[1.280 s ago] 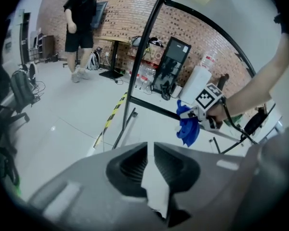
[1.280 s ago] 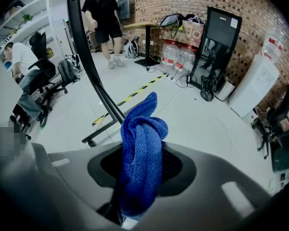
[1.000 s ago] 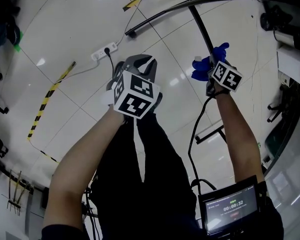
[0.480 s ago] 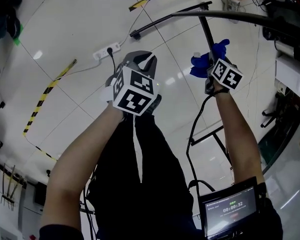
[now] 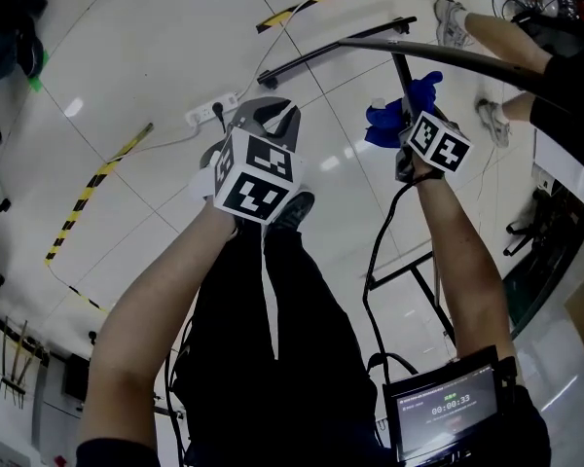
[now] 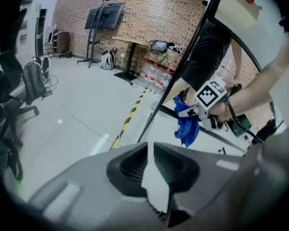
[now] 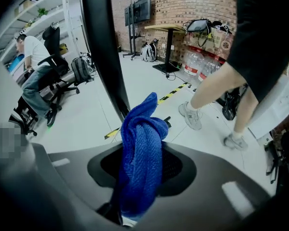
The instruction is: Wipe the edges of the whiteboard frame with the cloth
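Observation:
My right gripper (image 5: 405, 125) is shut on a bunched blue cloth (image 5: 393, 115), which sticks out past the jaws against the black whiteboard frame (image 5: 448, 54) where its upright post (image 5: 401, 71) meets it. In the right gripper view the cloth (image 7: 140, 162) fills the gap between the jaws of the right gripper (image 7: 142, 172), with the black post (image 7: 103, 47) just behind it. My left gripper (image 5: 269, 117) hangs to the left, over the floor, shut with nothing held. The left gripper (image 6: 149, 146) looks across at the cloth (image 6: 187, 126) and the frame (image 6: 202, 28).
Another person stands just past the frame, sneakers (image 5: 453, 16) on the floor. The stand's black foot bar (image 5: 336, 49), a power strip (image 5: 214, 110) and yellow-black tape (image 5: 97, 178) lie on the white floor. A seated person (image 7: 31, 76) and office chairs are at the far left.
Both grippers have shifted sideways along the frame while the floor slid past under them. A person's legs and sneakers have come into view at the upper right. Both grips are unchanged.

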Demonstrator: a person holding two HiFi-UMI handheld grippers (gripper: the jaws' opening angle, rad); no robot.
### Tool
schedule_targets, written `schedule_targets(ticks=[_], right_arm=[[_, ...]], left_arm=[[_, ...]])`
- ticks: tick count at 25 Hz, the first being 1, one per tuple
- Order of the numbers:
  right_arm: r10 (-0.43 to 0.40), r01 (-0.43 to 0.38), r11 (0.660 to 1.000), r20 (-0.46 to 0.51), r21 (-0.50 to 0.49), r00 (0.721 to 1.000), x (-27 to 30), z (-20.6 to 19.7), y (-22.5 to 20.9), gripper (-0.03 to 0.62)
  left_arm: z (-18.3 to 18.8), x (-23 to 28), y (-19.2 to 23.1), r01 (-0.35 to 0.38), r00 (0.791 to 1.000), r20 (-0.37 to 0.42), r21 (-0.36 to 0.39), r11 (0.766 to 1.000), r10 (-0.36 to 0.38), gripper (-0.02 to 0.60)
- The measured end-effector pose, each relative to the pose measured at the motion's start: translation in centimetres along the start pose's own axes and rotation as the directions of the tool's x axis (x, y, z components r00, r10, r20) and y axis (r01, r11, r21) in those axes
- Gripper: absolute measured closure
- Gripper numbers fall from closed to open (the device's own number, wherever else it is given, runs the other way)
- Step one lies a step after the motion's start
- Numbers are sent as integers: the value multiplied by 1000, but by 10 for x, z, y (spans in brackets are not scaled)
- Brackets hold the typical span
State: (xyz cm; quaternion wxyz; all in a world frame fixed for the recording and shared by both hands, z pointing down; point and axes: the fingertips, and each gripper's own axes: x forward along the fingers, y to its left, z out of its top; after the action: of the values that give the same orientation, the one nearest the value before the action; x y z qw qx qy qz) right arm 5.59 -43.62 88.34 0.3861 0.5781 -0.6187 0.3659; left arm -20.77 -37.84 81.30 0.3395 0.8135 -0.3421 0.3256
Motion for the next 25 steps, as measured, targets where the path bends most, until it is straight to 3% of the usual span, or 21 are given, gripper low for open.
schedule_targets(ticks=[13,25], right_arm=[[38,-37,997,12,-71,999,21,38,26,444],[77,-77,995,0,-56,997,28,50,41,442]], left_arm=[[3,2,13,3,1000,-10,-19,1000,-3,543],[4,-17,29,-69,997,-23,22,997,69,543]])
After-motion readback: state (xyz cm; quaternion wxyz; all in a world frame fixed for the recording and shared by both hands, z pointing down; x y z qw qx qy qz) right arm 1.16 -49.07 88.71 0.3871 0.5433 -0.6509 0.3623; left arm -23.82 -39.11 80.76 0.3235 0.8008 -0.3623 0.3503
